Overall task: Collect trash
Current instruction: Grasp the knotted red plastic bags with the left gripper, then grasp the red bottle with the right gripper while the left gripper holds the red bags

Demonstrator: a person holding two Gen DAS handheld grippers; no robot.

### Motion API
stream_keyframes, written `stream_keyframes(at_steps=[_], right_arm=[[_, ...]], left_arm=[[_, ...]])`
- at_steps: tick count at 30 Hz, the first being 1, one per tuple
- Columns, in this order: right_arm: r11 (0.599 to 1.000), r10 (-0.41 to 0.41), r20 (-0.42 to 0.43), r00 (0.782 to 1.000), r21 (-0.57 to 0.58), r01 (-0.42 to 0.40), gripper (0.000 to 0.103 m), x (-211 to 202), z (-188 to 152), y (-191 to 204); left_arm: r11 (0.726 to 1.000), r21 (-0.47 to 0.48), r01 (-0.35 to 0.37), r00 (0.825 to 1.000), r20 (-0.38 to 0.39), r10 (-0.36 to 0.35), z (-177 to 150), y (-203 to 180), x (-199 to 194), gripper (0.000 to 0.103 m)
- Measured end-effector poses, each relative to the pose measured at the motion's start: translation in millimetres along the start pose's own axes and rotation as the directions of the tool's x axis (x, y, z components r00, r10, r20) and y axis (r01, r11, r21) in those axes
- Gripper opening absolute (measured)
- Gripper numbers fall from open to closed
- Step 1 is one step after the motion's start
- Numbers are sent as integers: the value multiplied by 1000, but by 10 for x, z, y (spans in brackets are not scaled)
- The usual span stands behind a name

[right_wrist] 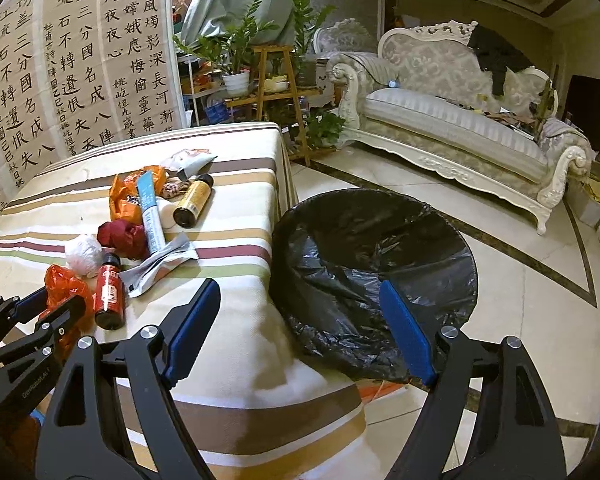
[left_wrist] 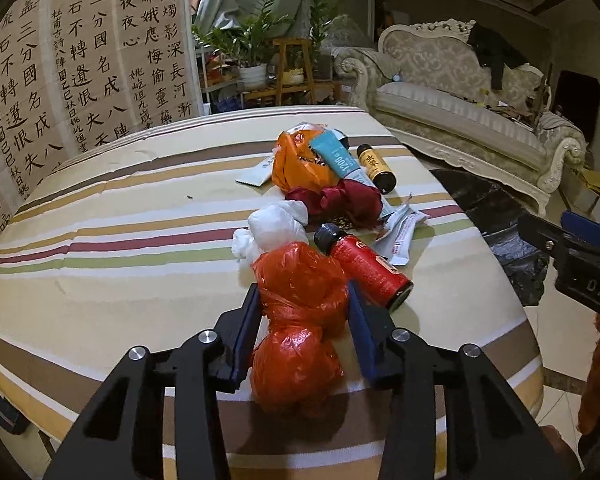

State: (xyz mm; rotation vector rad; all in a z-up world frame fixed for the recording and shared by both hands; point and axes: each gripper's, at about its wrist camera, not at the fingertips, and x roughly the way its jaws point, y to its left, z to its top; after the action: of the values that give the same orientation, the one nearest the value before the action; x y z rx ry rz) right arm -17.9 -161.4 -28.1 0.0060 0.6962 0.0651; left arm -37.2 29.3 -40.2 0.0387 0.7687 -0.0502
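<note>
Red knotted plastic bag [left_wrist: 300, 312] sits clamped in the left gripper's [left_wrist: 305, 302] fingers, next needing a lift to the black-lined bin [right_wrist: 374, 276]; the right gripper [right_wrist: 300, 308] gapes empty.

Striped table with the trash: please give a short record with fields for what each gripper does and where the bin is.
left gripper: jaws closed on the knotted red plastic bag on the striped tablecloth
right gripper: open, empty, over the table edge
bin: black-lined round bin on the floor beside the table
beside the bag: red bottle with black cap
</note>
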Motion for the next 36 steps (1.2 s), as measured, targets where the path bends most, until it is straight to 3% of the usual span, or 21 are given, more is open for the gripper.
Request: stream_keyframes(at_steps=[7, 14, 22, 29, 36], right_arm=[[999, 42, 5, 999, -26, -42, 76, -54, 20, 139], [987, 148, -35, 988, -64, -150, 56, -24, 31, 438], [947, 277, -100, 956, -137, -289, 38, -13, -1, 923], [927, 295, -154, 943, -195, -321, 21, 111, -24, 1221], [925, 288, -163, 944, -210, -318, 23, 176, 15, 1329]], left_arm=[[1000, -28, 0, 999, 48, 2, 41, 138, -214, 42], [994, -87, -72, 996, 52, 76, 41, 444, -219, 42], [980, -130, -151, 986, 53, 159, 5, 762, -213, 42], [975, -160, -156, 986, 32, 163, -52, 924, -173, 42], [973, -178, -147, 988, 26, 154, -49, 977, -147, 42]])
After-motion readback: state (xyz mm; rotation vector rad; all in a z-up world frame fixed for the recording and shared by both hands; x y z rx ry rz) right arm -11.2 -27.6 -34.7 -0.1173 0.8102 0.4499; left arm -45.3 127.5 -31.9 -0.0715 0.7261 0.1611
